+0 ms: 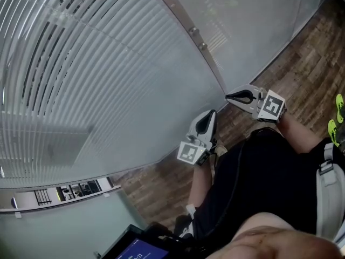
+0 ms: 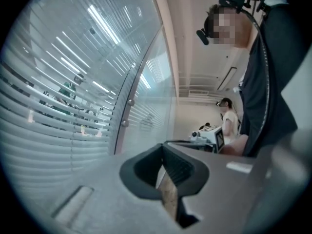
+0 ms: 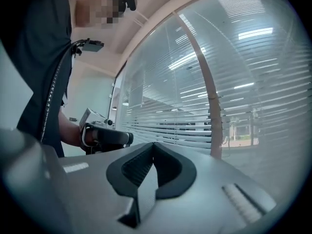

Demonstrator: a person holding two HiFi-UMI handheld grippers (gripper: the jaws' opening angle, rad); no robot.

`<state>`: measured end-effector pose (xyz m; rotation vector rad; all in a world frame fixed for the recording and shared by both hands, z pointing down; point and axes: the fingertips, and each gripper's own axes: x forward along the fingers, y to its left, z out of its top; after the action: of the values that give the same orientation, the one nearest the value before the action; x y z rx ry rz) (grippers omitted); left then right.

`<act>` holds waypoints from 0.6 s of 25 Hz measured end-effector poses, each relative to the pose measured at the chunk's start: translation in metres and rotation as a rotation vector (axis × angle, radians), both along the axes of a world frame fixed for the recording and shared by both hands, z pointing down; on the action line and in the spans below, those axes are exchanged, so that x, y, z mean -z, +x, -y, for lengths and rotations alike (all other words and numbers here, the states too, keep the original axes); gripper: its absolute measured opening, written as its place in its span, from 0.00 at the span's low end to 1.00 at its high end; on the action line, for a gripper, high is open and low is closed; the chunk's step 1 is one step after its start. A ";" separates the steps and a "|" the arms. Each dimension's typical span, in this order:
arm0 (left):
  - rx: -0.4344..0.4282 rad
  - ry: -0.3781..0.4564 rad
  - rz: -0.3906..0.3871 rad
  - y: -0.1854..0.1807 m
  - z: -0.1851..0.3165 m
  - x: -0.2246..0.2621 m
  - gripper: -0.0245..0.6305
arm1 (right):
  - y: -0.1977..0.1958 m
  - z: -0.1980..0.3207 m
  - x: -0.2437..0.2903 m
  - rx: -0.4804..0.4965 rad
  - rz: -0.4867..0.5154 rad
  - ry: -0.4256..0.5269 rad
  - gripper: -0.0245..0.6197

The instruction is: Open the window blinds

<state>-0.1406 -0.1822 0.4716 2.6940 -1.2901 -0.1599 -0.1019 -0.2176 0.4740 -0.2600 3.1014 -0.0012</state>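
The window blinds [image 1: 81, 80] hang behind a glass wall, their white slats level and showing slits of the room beyond [image 2: 48, 116] [image 3: 243, 91]. A slim post [image 1: 188, 34] with round studs divides the glass panes. My left gripper [image 1: 213, 113] points at the bottom of the glass, jaws shut with nothing between them [image 2: 163, 146]. My right gripper [image 1: 227, 96] is just to its right, its tip by the foot of the post, jaws also shut and empty [image 3: 153, 144]. Neither touches the blinds. No cord or wand shows.
A wood-plank floor [image 1: 302, 74] runs along the foot of the glass. My dark-clothed body and a yellow shoe [image 1: 338, 117] fill the lower right. A lit screen [image 1: 135, 250] sits at the bottom edge. Another person [image 2: 228, 118] stands farther down the room.
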 end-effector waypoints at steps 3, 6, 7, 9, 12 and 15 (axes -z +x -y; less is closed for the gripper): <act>0.005 -0.003 0.000 0.006 0.001 -0.003 0.04 | 0.003 -0.003 -0.005 0.016 -0.025 0.036 0.05; 0.006 0.001 0.002 0.012 0.001 -0.003 0.04 | 0.005 -0.003 -0.006 0.026 -0.028 0.059 0.05; 0.007 0.003 0.003 0.014 0.001 -0.003 0.04 | 0.005 -0.002 -0.006 0.026 -0.032 0.062 0.05; 0.011 0.006 0.001 0.016 0.001 -0.002 0.04 | 0.006 -0.002 -0.006 0.030 -0.042 0.071 0.05; 0.017 0.003 0.001 0.017 0.001 -0.004 0.04 | 0.006 -0.002 -0.008 0.036 -0.049 0.061 0.05; 0.023 0.000 0.006 0.018 0.000 -0.003 0.04 | 0.007 -0.002 -0.009 0.040 -0.055 0.059 0.05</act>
<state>-0.1227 -0.1820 0.4746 2.6824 -1.3232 -0.1550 -0.0951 -0.2154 0.4834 -0.1997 3.1547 0.0983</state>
